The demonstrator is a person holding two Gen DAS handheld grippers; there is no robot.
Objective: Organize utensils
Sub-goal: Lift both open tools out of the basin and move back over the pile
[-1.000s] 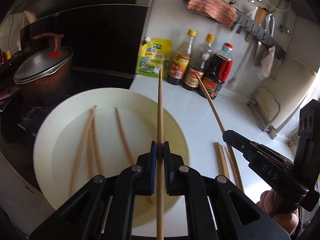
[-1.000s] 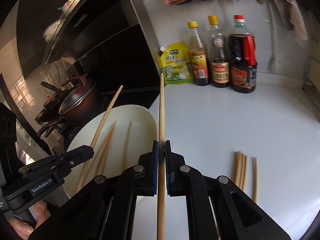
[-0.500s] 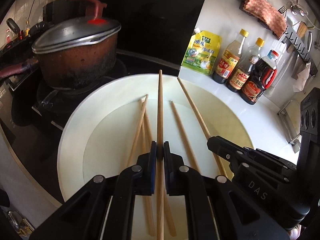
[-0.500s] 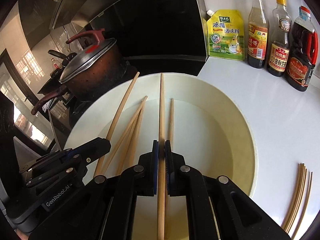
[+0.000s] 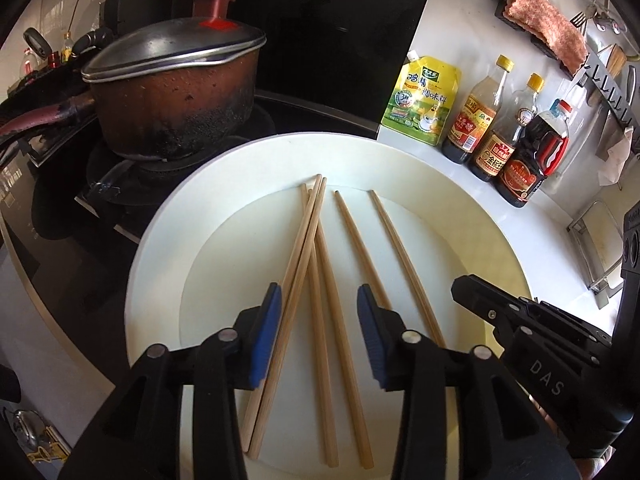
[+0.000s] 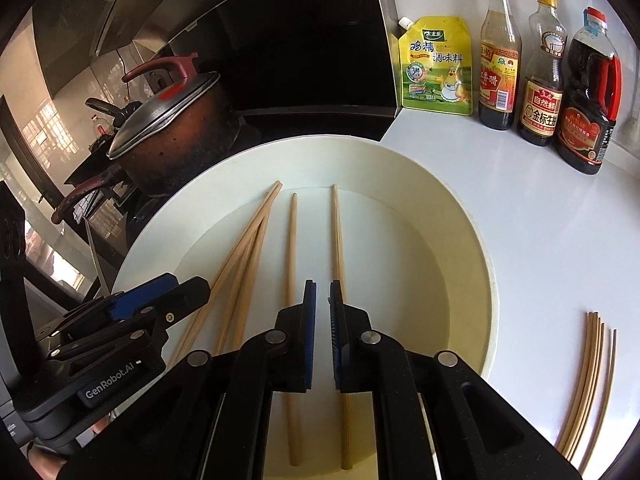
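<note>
Left gripper [image 5: 318, 332], jaws spread wide, nothing between its blue pads [image 5: 266, 334]. Right gripper [image 6: 322, 326], jaws parted by a narrow gap, just right of the left.

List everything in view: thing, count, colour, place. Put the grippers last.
chopsticks on the plate: six, light wood, lying lengthwise in the plate's well, some overlapping
plate: one, cream white, on the counter edge beside the stove
chopsticks on the counter: a small bunch, light wood, right of the plate; count unclear
pot: one, reddish brown and scorched, steel lid, on the stove
seasoning pouch: one, yellow-green, against the wall
sauce bottles: three, dark contents, right of the pouch
cloth: one, pinkish, on the wall rack
counter: white
left gripper: black, blue pads, open over the plate
right gripper: black, blue pads, open a little, holding nothing
</note>
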